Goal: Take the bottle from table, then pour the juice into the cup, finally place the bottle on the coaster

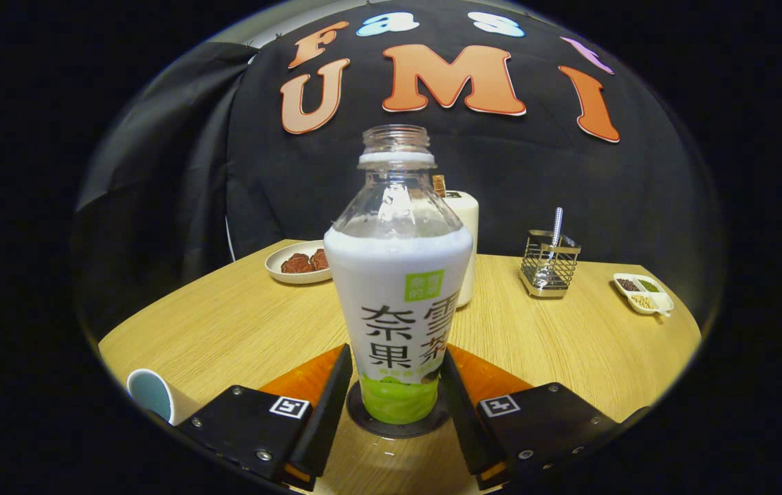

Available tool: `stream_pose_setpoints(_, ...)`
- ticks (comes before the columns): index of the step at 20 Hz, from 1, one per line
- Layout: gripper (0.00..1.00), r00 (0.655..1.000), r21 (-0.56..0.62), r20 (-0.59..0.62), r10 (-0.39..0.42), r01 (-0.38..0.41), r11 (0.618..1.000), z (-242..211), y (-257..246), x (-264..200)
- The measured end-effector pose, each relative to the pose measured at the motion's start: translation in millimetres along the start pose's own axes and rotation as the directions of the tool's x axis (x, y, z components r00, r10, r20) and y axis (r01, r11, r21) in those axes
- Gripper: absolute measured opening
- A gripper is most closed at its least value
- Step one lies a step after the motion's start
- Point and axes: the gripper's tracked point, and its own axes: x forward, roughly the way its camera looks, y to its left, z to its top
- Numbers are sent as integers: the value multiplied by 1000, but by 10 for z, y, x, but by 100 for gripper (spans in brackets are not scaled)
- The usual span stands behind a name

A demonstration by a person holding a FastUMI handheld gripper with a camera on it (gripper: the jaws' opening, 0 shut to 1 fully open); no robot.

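Bottle [397,302], clear plastic, upright on round coaster [397,423]; tool [396,385] apparently gripping it

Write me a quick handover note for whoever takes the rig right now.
Tool: fingers on either side of the bottle's base; whether they press on it cannot be told.
Bottle: upright, uncapped, standing on the dark coaster, between the fingers.
Cup: on the table, beside the left finger.
Done: bottle appears set on the coaster.
Left: confirm the pour, open and back away.
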Motion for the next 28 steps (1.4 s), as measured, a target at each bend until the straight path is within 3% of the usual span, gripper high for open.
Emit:
stream_pose_setpoints(1,81,1000,13,9,1,-2,1000,65,-10,-47)
stream_pose_setpoints(6,89,996,14,87,-11,10,1000,454,-61,-426)
stream_pose_setpoints(11,91,984,-47,178,-5,14,999,738,101,-1088)
stream_pose_setpoints(18,92,951,-71,301,-69,95,993,1203,13,-2053)
stream_pose_setpoints(28,92,896,-47,427,-125,160,986,1124,-78,-2988)
